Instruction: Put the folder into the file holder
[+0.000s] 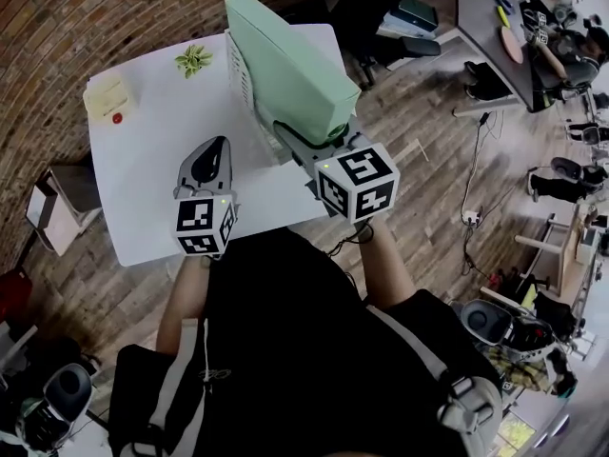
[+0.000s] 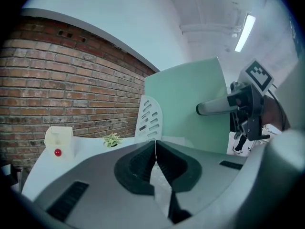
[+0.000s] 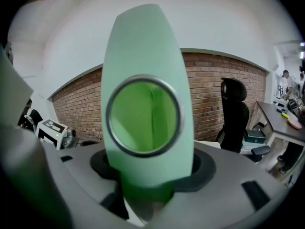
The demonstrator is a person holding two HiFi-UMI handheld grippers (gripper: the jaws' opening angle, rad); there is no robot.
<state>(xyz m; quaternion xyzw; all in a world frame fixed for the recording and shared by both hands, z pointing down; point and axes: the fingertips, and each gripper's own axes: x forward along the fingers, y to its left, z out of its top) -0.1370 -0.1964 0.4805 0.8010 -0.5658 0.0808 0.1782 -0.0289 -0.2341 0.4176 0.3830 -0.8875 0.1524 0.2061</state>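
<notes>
A pale green folder [image 1: 285,65] stands upright on the white table [image 1: 143,188], against a white slotted file holder [image 1: 240,74]. In the left gripper view the folder [image 2: 190,109] rises behind the file holder [image 2: 150,118]. My right gripper [image 1: 303,141] is at the folder's near lower end. In the right gripper view the folder's spine [image 3: 147,70], with its metal-ringed finger hole, stands between the spread jaws of the right gripper [image 3: 148,173], with dark gaps on both sides. My left gripper [image 1: 215,150] hovers over the table left of the folder; the left gripper [image 2: 155,144] is shut and holds nothing.
A small potted plant [image 1: 193,60] and a cream box with a red dot [image 1: 109,96] sit at the table's far left. A brick wall runs behind the table. A black office chair [image 3: 233,113] and desks [image 1: 495,17] with people stand to the right.
</notes>
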